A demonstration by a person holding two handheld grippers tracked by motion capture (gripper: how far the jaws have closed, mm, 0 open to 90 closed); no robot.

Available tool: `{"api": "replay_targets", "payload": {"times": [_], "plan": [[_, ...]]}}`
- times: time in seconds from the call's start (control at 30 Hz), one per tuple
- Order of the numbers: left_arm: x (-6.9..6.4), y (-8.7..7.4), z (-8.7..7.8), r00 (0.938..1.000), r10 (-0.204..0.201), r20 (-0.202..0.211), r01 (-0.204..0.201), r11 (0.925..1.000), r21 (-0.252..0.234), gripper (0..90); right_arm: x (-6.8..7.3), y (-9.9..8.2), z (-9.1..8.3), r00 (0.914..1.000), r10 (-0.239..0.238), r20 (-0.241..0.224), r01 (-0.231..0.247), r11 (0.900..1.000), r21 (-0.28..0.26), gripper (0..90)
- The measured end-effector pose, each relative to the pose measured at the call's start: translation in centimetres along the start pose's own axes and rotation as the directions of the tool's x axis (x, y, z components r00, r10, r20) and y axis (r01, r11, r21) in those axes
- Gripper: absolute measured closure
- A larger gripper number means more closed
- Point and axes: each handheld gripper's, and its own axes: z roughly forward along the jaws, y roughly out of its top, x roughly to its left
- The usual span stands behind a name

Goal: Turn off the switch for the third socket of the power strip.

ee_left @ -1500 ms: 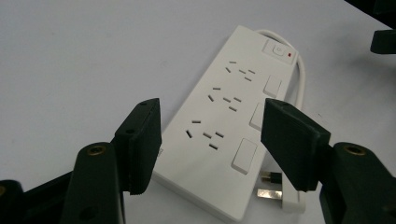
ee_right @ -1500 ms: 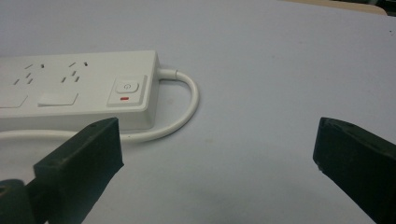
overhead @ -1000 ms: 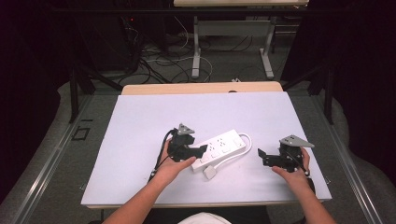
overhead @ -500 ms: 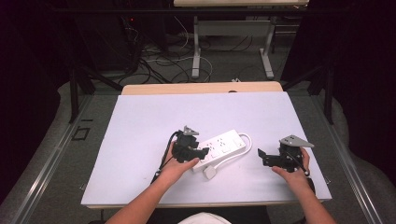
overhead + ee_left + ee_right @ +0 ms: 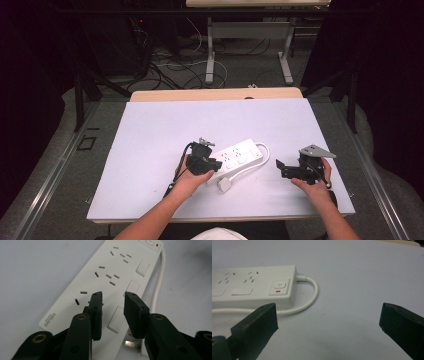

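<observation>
A white power strip [image 5: 241, 153] lies slantwise on the white table [image 5: 150, 130], its white cable [image 5: 256, 165] looping back to a plug [image 5: 225, 184] beside it. My left gripper [image 5: 214, 164] hovers over the strip's near end. In the left gripper view its jaws [image 5: 113, 297] stand a little apart above the strip's sockets [image 5: 110, 277], with nothing between them and the plug [image 5: 132, 343] under the right one. My right gripper [image 5: 281, 169] rests to the right of the strip, wide open. In the right gripper view the gripper [image 5: 327, 322] faces the strip's switch end [image 5: 277, 286] and cable [image 5: 312, 296].
A wooden table edge [image 5: 215, 94] runs behind the white top. Beyond it on the floor are metal table legs [image 5: 210, 55] and tangled cables [image 5: 170, 65]. Bare white surface spreads to the left and the back of the strip.
My left gripper has moved to the right, over the near end of the power strip. The right gripper has stayed where it was.
</observation>
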Motion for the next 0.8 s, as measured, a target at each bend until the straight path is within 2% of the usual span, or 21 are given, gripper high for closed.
{"api": "replay_targets", "payload": {"times": [0.1,0.13,0.27,0.3,0.33,0.37,0.43,0.63,0.7,0.77,0.8], "plan": [[0.01,-0.03,0.04,1.0000,-0.009,0.000,0.009,0.9998,0.019,73.3,0.05,-0.01,0.01,1.0000,0.004,0.000,-0.004,1.0000,0.003,1.3],[-0.02,-0.05,0.08,0.9997,-0.024,0.008,0.024,0.9994,0.024,74.3,0.06,-0.01,0.01,1.0000,0.004,0.000,-0.004,1.0000,0.003,1.3],[0.00,-0.05,0.14,0.9994,-0.032,0.017,0.031,0.9980,0.056,76.3,0.06,-0.01,0.01,1.0000,0.005,0.000,-0.005,1.0000,0.003,1.4],[-0.08,-0.10,0.27,0.9989,-0.045,0.016,0.044,0.9977,0.052,76.9,0.06,-0.01,0.01,1.0000,0.006,0.000,-0.006,1.0000,0.003,1.4],[-0.01,-0.09,0.30,0.9992,-0.037,0.014,0.036,0.9977,0.058,77.6,0.06,-0.02,0.01,1.0000,0.006,-0.001,-0.006,1.0000,0.003,1.4],[-0.09,-0.12,0.34,0.9986,-0.052,0.011,0.051,0.9969,0.060,77.6,0.06,-0.02,0.01,1.0000,0.006,-0.001,-0.006,1.0000,0.003,1.4],[0.02,-0.09,0.35,0.9988,-0.048,0.009,0.047,0.9965,0.070,78.8,0.09,-0.01,0.02,1.0000,0.005,0.000,-0.005,1.0000,0.003,1.4],[0.02,-0.16,0.35,0.9975,-0.071,-0.005,0.071,0.9943,0.080,79.8,0.07,-0.03,0.02,1.0000,0.007,0.000,-0.007,1.0000,0.004,1.5],[0.05,-0.22,0.35,0.9982,-0.060,-0.008,0.060,0.9949,0.081,80.1,0.08,-0.04,0.08,1.0000,0.009,-0.002,-0.009,1.0000,0.002,1.5],[-0.02,-0.26,0.38,0.9977,-0.068,-0.007,0.068,0.9943,0.082,80.4,0.09,-0.04,0.06,1.0000,0.008,0.000,-0.008,1.0000,0.003,1.5],[0.11,-0.24,0.35,0.9986,-0.052,-0.006,0.052,0.9945,0.091,81.3,0.10,-0.03,0.03,1.0000,0.007,0.001,-0.007,1.0000,0.005,1.5]]}}
